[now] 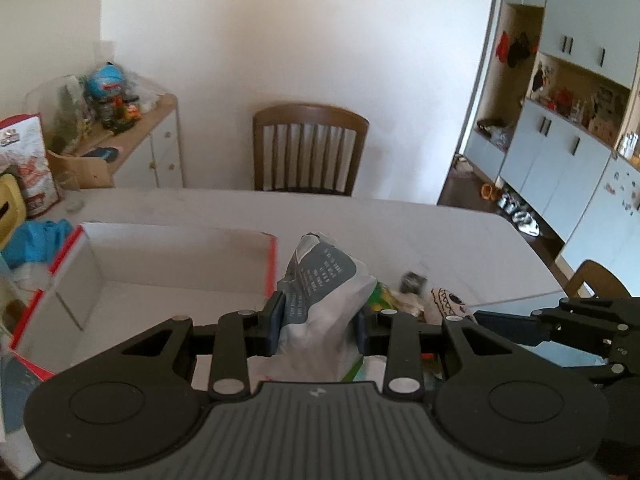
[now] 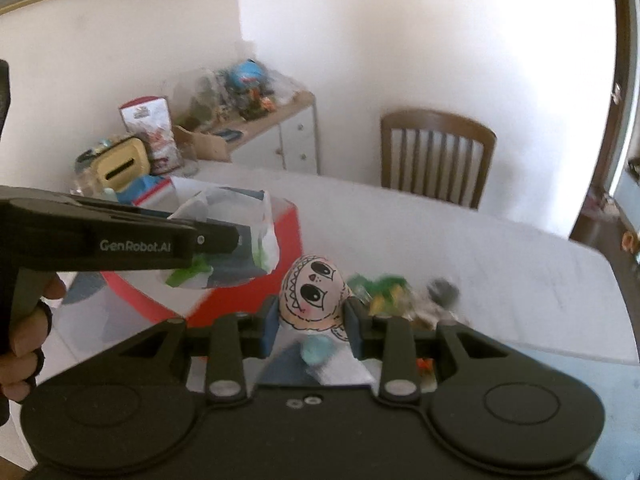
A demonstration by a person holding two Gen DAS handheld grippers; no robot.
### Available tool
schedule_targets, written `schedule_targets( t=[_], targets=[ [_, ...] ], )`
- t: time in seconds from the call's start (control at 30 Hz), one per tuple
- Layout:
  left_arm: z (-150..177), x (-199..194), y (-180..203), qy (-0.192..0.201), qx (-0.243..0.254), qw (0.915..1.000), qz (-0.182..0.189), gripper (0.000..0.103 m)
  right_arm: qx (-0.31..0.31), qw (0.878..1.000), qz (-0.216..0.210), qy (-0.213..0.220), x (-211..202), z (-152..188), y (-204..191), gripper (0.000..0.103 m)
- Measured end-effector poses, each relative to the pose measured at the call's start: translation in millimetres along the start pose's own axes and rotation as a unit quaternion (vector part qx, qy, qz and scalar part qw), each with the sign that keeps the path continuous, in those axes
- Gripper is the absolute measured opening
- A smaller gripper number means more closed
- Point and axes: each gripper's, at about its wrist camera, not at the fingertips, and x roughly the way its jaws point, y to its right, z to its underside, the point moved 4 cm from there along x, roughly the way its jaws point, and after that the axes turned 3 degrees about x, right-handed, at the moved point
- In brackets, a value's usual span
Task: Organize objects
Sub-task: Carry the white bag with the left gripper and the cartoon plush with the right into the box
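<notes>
My left gripper [image 1: 320, 326] is shut on a grey and white printed pouch [image 1: 320, 292] and holds it up just right of the open red and white cardboard box [image 1: 168, 264]. In the right wrist view the left gripper [image 2: 236, 240] holds the pouch [image 2: 236, 216] above the red box [image 2: 248, 300]. My right gripper [image 2: 310, 322] is shut on a cream doll head with drawn black eyes [image 2: 314, 294], raised over the table. The doll head also shows in the left wrist view [image 1: 446, 304].
A pile of small packets [image 2: 400, 292] lies on the white table [image 1: 400, 232]. A wooden chair [image 1: 310, 148] stands at the far side. A cluttered side cabinet [image 1: 132, 136] and bags are at the left. Cupboards [image 1: 560, 140] line the right.
</notes>
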Motion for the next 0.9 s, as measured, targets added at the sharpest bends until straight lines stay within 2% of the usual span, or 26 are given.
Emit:
schedule_targets(
  t=[0.27, 0.5, 0.77, 0.9],
  targets=[
    [-6.6, -8.6, -74.3, 0.007, -0.008, 0.9996, -0.025, 0.034, -0.022, 1.000, -0.007, 0.016, 18.0, -32.2, -57.1, 0.032],
    [-6.3, -5.0, -122.1, 0.000, 0.001, 0.9992, -0.041, 0.034, -0.028, 0.999, -0.008, 0.019, 42.6, -45.5, -97.8, 0.032],
    [-4.3, 21.0, -160.5, -0.026, 0.012, 0.9984, -0.049, 0.034, -0.030, 1.000, -0.002, 0.009, 75.9, -53.3, -126.0, 0.033],
    [-1.8, 47.3, -172.8, -0.051, 0.030, 0.9967, -0.056, 0.034, -0.030, 0.999, -0.003, -0.020, 107.8, -52.3, -131.1, 0.033]
  ],
)
